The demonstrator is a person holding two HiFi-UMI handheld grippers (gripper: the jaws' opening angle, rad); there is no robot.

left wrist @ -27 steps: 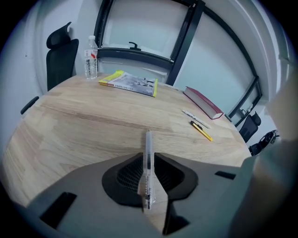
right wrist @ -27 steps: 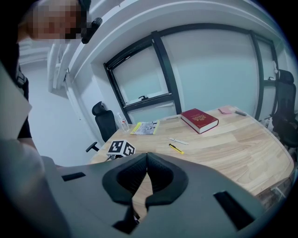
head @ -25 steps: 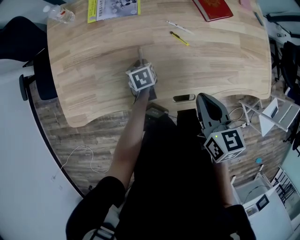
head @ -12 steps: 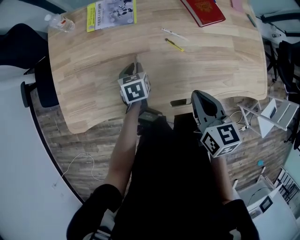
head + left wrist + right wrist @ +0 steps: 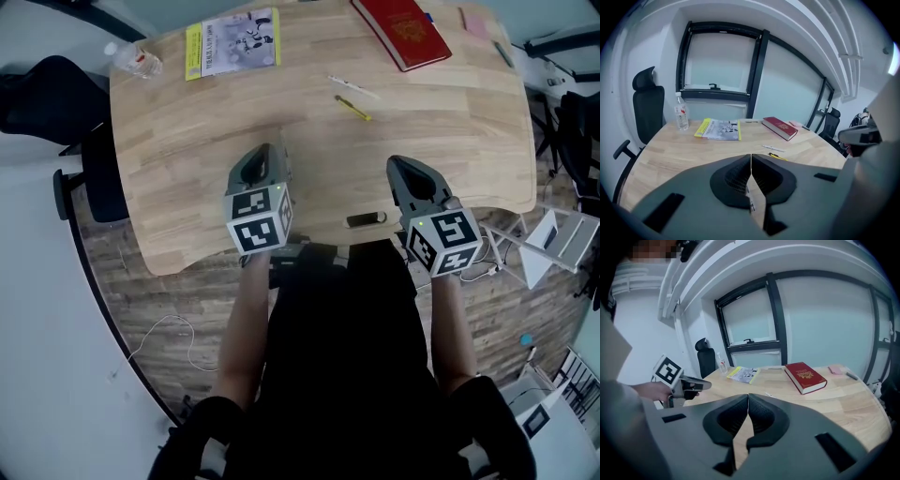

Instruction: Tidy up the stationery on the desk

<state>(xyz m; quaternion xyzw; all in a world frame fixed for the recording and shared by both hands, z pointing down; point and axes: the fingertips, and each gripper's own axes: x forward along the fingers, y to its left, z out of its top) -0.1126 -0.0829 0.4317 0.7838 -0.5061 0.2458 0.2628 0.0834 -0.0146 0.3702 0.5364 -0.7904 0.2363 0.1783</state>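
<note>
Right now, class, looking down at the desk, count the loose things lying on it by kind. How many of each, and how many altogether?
Books: 2 (red book, yellow-edged booklet)
Pens: 3 (white pen, yellow pen, dark pen)
Pads: 1 (pink pad)
Bottles: 1 (water bottle)
Total: 7

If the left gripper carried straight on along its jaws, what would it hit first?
Probably bare desk top: the left gripper, jaws shut and empty, tilts down at open wood. The yellow pen lies off to its right, the magazine farther back.
</note>
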